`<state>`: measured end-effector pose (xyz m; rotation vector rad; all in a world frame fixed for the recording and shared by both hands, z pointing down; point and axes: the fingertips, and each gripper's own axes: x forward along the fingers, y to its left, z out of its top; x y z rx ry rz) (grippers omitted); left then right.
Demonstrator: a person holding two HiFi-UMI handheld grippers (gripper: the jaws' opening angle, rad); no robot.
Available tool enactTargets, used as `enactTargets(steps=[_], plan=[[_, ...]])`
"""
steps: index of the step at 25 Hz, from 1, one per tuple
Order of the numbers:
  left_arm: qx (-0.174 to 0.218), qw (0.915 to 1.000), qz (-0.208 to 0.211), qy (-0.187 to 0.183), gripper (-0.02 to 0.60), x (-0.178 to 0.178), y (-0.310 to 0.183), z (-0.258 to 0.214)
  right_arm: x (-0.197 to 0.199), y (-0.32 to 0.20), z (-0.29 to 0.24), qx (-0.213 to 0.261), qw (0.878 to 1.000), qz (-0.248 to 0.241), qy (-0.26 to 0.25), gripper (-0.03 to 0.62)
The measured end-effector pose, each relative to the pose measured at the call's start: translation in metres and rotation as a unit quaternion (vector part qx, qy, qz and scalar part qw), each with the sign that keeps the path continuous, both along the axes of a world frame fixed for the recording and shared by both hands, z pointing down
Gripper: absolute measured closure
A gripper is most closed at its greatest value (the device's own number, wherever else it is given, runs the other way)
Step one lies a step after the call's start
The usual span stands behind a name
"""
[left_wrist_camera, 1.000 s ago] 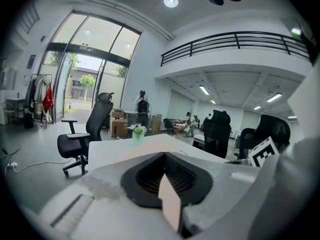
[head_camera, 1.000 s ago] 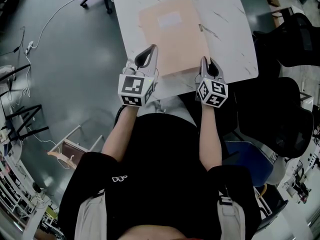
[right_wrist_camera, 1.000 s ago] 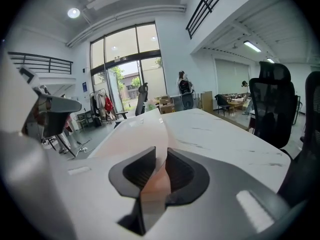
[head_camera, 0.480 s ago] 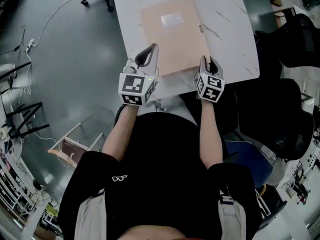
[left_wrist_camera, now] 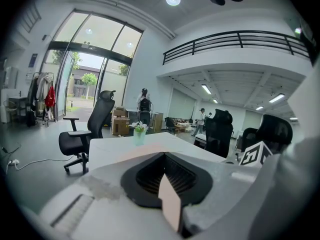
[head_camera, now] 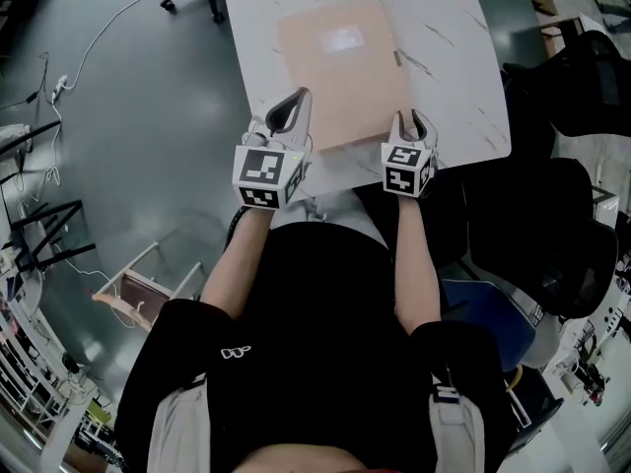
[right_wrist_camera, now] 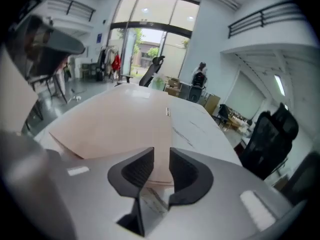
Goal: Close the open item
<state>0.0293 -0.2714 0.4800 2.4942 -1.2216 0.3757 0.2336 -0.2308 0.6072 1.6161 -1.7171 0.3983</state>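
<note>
Peach folder (head_camera: 340,67) corner inside clamped left hand-held gripper (head_camera: 294,106)

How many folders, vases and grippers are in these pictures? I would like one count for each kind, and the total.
folder: 1
vase: 1
grippers: 2, the left gripper and the right gripper
Total: 4

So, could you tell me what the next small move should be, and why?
Probably open the left gripper and release the near corner of the folder. The folder appears to lie flat and closed on the table. The right gripper has just been opening its fingers, with the folder's edge in the gap but unpinched, whereas the left one clamps the corner.
</note>
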Motion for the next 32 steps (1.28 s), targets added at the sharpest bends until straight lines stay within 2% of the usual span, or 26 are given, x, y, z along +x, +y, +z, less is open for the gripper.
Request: enactTargets(steps=[2,3,9,16,22,28,32], plan=[[0.000,1.0000,-0.003,0.000,0.581,-0.002,0.000,0.000,-0.011,-0.007,-0.002,-0.002,0.998,-0.038,0.043,0.539],[0.000,1.0000,-0.004,0.000,0.581,-0.002,0.000,0.000,-0.018,-0.012,-0.004,0.001,0.997,-0.052,0.048,0.557],[0.000,0.9998,-0.018,-0.002,0.581,-0.013,0.000,-0.001,-0.053,-0.057,-0.012,0.017,0.994,-0.102,0.024,0.566],[-0.002,0.9991,-0.040,-0.008,0.581,-0.034,0.000,0.000,-0.052,-0.107,-0.009,0.009,0.995,-0.101,0.016,0.599],[0.000,0.9982,-0.059,-0.013,0.581,-0.048,-0.005,-0.002,-0.043,-0.112,0.005,-0.015,0.996,-0.092,0.012,0.605],[0.003,0.9981,-0.061,-0.010,0.581,-0.048,-0.012,-0.007,-0.044,-0.113,0.014,-0.060,0.993,-0.098,-0.032,0.605],[0.014,0.9988,-0.046,-0.009,0.581,-0.038,-0.013,-0.009,-0.042,-0.115,0.017,-0.083,0.990,-0.098,-0.062,0.605]])
